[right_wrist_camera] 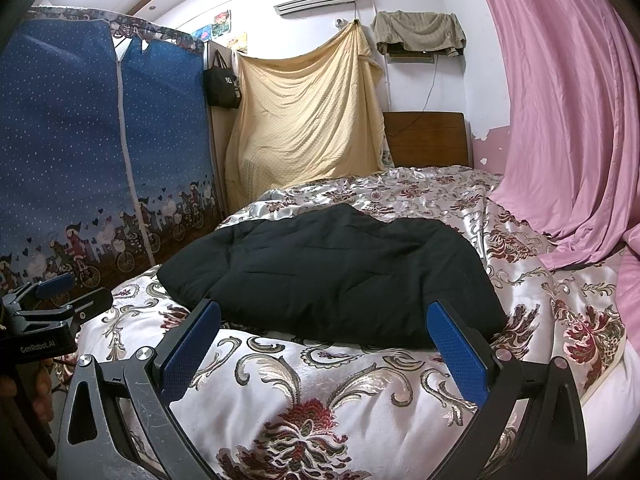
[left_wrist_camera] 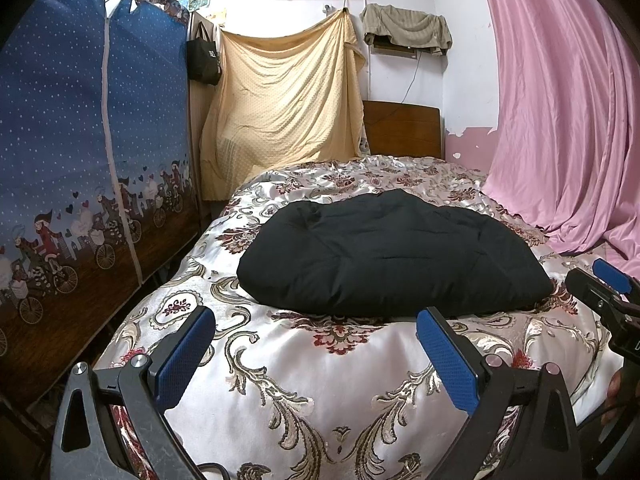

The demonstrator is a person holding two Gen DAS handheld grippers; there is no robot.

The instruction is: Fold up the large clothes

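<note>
Left wrist view: the left tongs (left_wrist_camera: 316,354) are hanging wide apart over the floral bedspread (left_wrist_camera: 288,380), gripping nothing. The folded black garment (left_wrist_camera: 394,254) is lying on the bed just beyond the tips, not touching.

Right wrist view: the right tongs (right_wrist_camera: 326,348) are gaping wide too, empty, with the garment (right_wrist_camera: 340,272) sitting right past them.

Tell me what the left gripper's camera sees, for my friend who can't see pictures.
A folded black padded garment lies on a bed with a shiny floral cover. The left gripper hovers near it, jaws wide open and empty. A pink curtain hangs at right.
</note>
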